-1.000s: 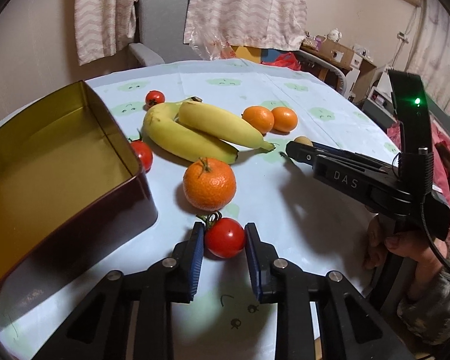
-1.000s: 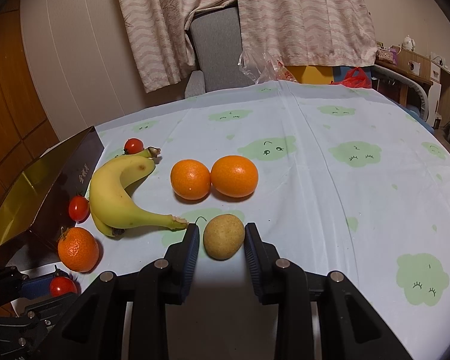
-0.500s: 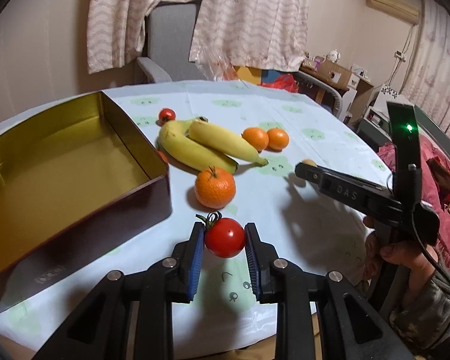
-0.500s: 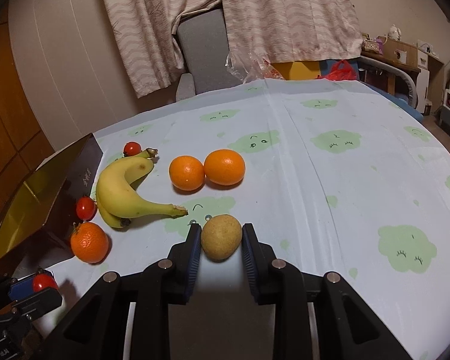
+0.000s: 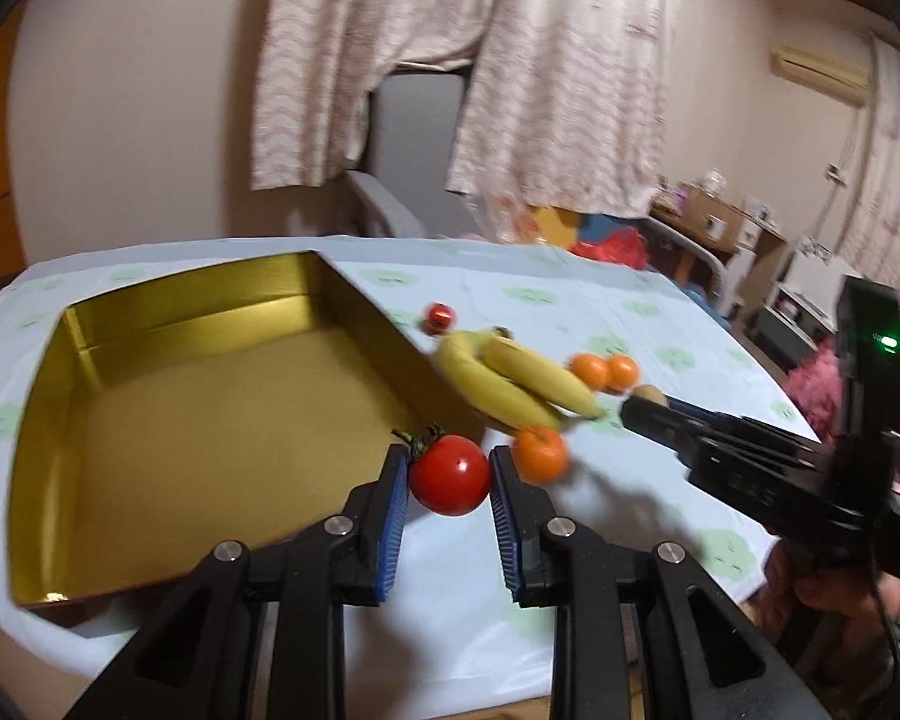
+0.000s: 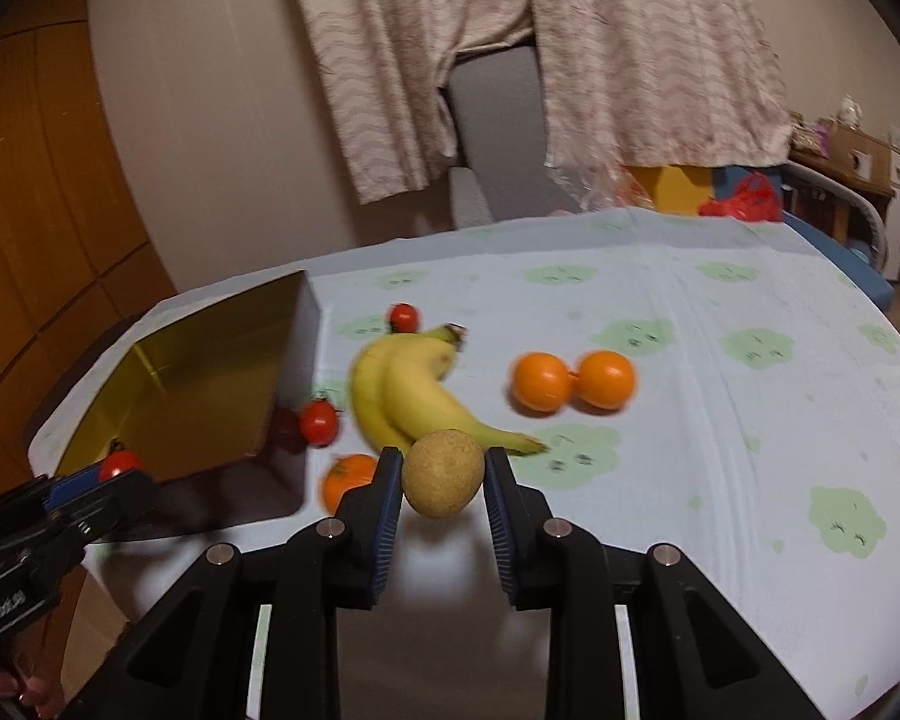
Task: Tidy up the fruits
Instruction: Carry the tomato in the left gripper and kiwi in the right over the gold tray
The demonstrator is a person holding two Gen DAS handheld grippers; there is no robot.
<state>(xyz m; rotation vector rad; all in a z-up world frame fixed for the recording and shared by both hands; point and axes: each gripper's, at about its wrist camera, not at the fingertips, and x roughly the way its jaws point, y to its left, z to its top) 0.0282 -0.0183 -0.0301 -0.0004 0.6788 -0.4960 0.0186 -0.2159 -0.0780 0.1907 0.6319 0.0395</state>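
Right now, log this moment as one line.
left gripper: shut on tomato, lifted beside gold tin | right gripper: shut on brown fruit | bananas, oranges: on table

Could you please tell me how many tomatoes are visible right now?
3: one tomato gripped in the left gripper, one beside the gold tin, one past the bananas. None appear hidden.

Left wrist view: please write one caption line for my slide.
Left gripper clamps a red tomato beside the open gold tin, with bananas and oranges behind on the table.
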